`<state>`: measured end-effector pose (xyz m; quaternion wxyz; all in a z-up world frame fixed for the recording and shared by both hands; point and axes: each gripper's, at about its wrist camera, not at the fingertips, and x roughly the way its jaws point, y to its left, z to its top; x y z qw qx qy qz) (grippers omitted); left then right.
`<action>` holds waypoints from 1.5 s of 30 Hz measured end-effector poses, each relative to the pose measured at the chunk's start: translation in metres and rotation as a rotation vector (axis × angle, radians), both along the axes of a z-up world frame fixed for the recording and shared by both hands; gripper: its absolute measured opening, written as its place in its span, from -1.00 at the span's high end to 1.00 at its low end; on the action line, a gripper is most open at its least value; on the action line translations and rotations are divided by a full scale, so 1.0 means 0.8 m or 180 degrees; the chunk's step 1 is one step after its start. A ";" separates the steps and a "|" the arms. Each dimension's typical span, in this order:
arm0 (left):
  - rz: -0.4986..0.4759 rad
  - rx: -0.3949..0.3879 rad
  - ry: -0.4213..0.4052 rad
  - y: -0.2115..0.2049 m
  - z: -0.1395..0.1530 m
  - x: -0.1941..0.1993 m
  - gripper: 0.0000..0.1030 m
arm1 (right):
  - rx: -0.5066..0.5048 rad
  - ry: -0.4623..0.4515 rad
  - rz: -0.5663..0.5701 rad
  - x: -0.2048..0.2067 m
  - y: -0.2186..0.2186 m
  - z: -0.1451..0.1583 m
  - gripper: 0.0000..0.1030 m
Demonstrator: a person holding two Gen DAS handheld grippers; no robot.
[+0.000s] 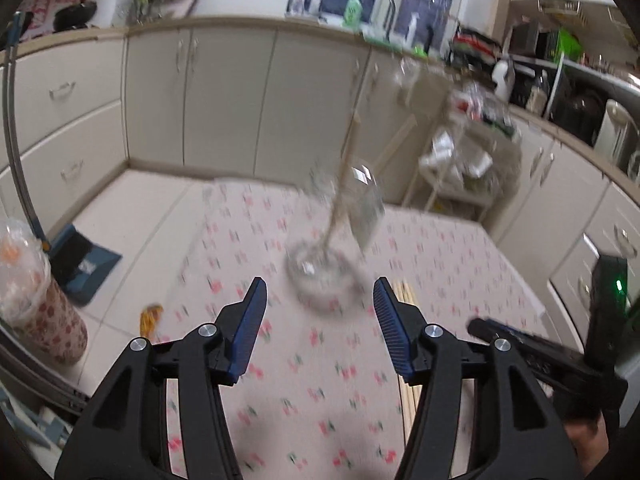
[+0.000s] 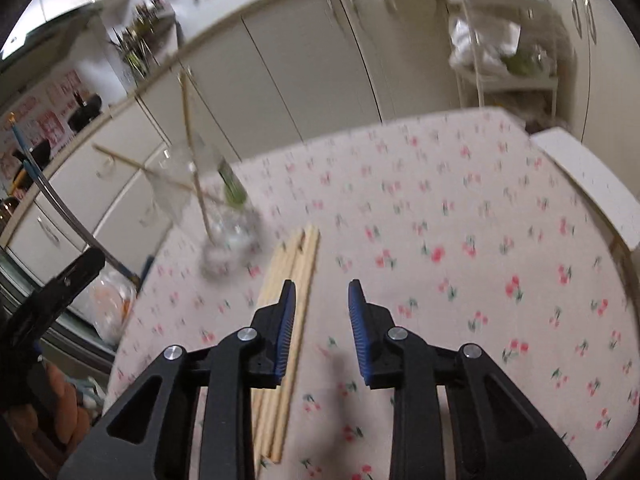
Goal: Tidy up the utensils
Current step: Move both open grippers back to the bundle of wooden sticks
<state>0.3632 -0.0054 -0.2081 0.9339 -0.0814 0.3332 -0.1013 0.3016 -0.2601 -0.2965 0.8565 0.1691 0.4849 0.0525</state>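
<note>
While both grippers are hovering over the desk [image 2: 460,208], left gripper [image 1: 320,312] standing spread and empty, right gripper [image 2: 322,312] parted beside chopsticks [image 2: 298,280], glass [image 1: 332,256] holding two sticks.

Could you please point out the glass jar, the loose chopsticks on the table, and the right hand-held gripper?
glass jar [image 2: 228,236], right wrist view, its clear lower body.
loose chopsticks [image 2: 306,256], right wrist view, their upper shafts.
right hand-held gripper [image 2: 322,300], right wrist view, midway between fingertips.

Dim indoor light, heavy motion blur.
Smeared glass jar [image 1: 326,264] and tablecloth [image 2: 460,240]; fisheye-bent edges, dark corners, soft shadows under sharp black fingers.
</note>
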 end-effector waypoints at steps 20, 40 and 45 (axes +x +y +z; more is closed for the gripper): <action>-0.0408 0.0205 0.0815 -0.088 -0.074 0.043 -0.02 | -0.0611 0.0310 0.0298 0.026 0.019 -0.033 0.50; -0.0355 0.0339 0.0941 -0.106 -0.075 0.093 -0.02 | -0.0423 0.0239 0.0335 0.047 0.022 -0.029 0.50; -0.0400 0.0332 0.0990 -0.107 -0.081 0.095 -0.02 | -0.0378 0.0275 0.0361 0.055 0.019 -0.033 0.49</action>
